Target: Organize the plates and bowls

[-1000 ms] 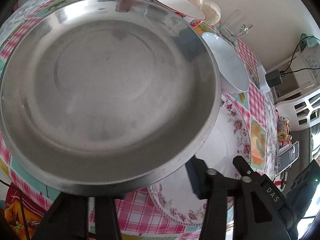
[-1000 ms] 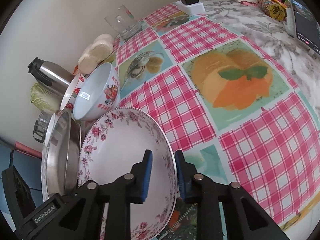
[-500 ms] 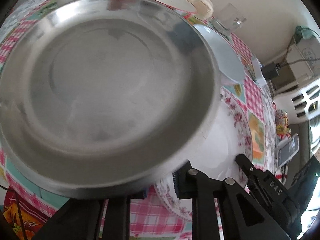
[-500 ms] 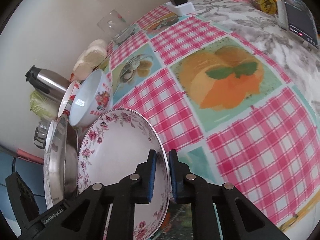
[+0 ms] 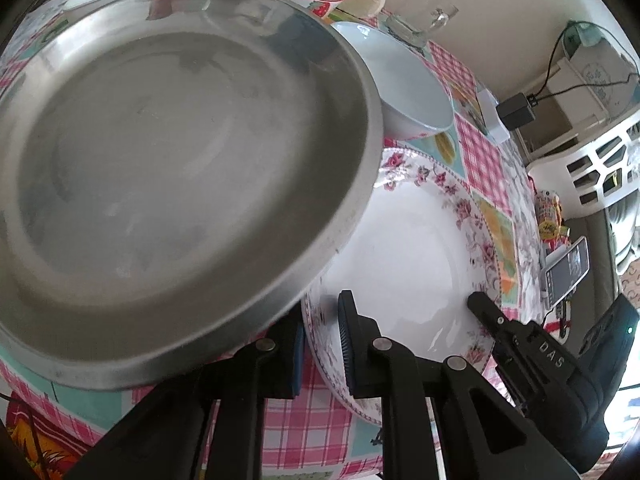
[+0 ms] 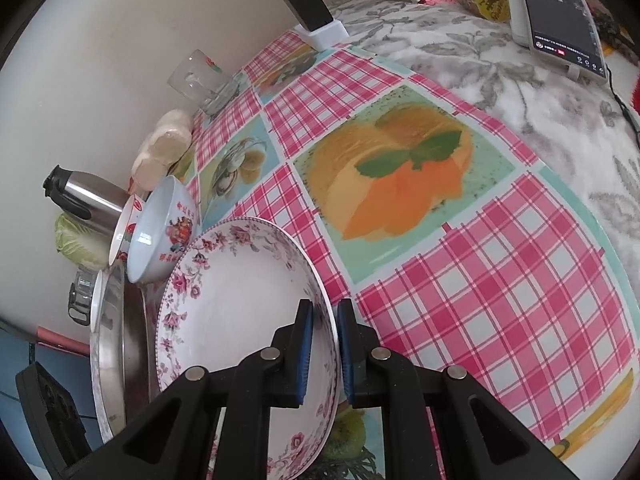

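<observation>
Right gripper clamped on near rim of floral plate, tilted up off checked tablecloth. Left gripper open, straddling the same plate's left rim; steel plate just left, overlapping it. 2 bowls beyond. Likely stacking next.

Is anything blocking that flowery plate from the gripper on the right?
Nothing visible does. The right hand-held gripper already straddles the flowered plate's rim, one blue pad on each side. The metal plate overlaps its far edge, on the opposite side from this grip.
</observation>
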Available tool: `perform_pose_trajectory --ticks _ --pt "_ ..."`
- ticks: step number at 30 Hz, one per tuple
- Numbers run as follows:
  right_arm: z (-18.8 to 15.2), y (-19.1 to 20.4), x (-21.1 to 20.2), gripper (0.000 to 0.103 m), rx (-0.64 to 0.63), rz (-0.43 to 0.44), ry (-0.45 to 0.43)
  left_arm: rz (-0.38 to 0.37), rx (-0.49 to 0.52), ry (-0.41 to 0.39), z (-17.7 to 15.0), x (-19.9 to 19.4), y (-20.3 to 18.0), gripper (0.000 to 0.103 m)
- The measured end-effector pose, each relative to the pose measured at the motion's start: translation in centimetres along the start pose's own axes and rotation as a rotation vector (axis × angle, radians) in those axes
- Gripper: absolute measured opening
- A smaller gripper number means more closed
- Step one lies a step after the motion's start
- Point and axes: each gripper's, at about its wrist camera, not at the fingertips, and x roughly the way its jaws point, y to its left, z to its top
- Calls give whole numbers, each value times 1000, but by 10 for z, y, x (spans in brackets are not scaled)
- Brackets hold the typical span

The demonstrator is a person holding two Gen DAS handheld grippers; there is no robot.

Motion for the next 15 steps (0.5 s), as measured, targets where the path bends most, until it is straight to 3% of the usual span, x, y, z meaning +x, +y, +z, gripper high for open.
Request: perform_pose_trajectory --ticks 15 --pt "0 8 1 12 -48 -36 7 13 33 -37 8 5 -11 16"
